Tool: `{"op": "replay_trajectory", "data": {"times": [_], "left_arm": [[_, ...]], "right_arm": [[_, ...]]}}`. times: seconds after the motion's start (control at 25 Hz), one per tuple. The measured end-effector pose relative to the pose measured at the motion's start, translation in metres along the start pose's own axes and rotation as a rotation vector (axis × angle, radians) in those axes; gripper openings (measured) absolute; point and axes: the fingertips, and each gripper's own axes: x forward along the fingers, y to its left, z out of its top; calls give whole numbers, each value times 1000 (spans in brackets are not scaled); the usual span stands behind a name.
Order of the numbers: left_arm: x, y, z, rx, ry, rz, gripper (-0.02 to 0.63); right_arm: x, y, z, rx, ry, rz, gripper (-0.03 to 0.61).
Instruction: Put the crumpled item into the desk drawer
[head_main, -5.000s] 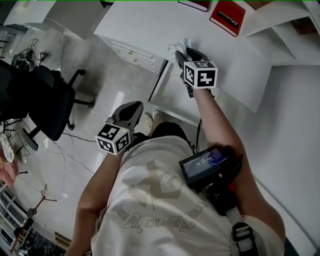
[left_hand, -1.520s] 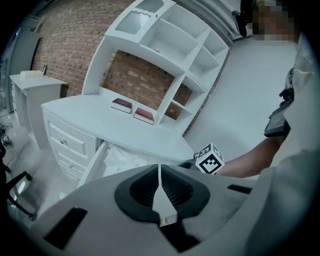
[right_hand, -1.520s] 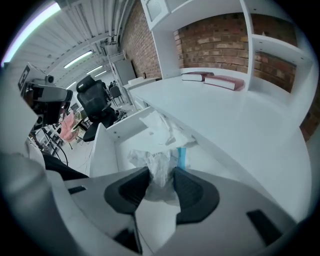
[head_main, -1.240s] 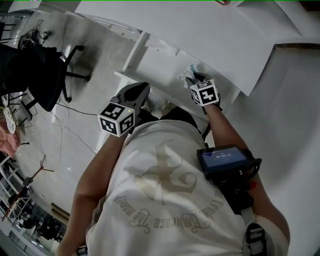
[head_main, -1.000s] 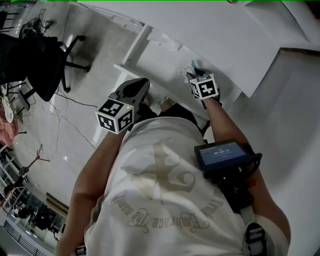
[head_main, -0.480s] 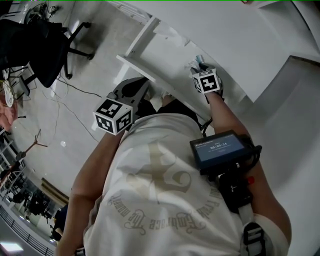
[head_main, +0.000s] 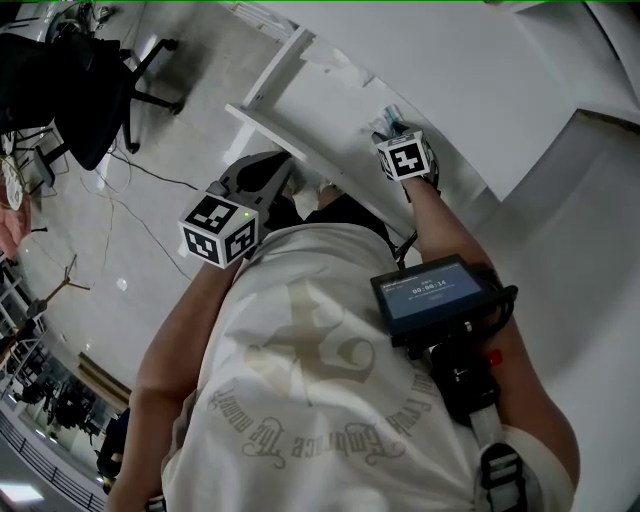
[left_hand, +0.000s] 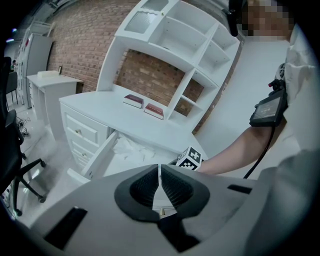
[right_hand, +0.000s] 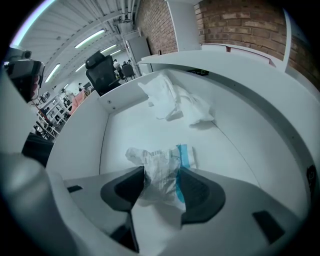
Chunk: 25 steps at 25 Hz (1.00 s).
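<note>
Right gripper view shows the right gripper (right_hand: 162, 176) low inside the open desk drawer (right_hand: 95, 135). Its jaws are spread wide and have just been opening, with the crumpled item (right_hand: 159, 161) between them, seemingly resting on the drawer floor rather than squeezed. Another white wad (right_hand: 175, 100) lies at 12 o'clock from it. The left gripper (left_hand: 159, 186) hangs empty, jaws pressed together. I judge the drop nearly done: what remains is drawing the gripper clear, and perhaps shutting the drawer.

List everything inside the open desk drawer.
A crumpled wrapper with a blue edge lies between the right gripper's fingers, which have just been opening. A crumpled white item lies farther back. The gripper hides the drawer floor beneath.
</note>
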Motion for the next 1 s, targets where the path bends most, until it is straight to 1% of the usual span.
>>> {"op": "replay_trajectory", "data": {"times": [0.16, 0.44, 0.6, 0.76, 0.88, 1.0], "left_arm": [[4, 0, -1, 10, 1, -9, 34], [13, -11, 7, 49, -6, -42, 34], [10, -11, 12, 36, -25, -55, 34], [10, -6, 13, 64, -30, -62, 34], [10, -8, 16, 90, -29, -92, 34], [6, -8, 20, 108, -35, -123, 34]], "right_arm": [[-1, 1, 3, 15, -18, 10, 251], [-13, -4, 9, 50, -74, 1, 252], [-25, -7, 11, 78, -103, -12, 249], [-29, -5, 11, 92, -124, -29, 221], [-35, -1, 13, 81, -130, -46, 205], [-45, 4, 14, 93, -142, -72, 181]]}}
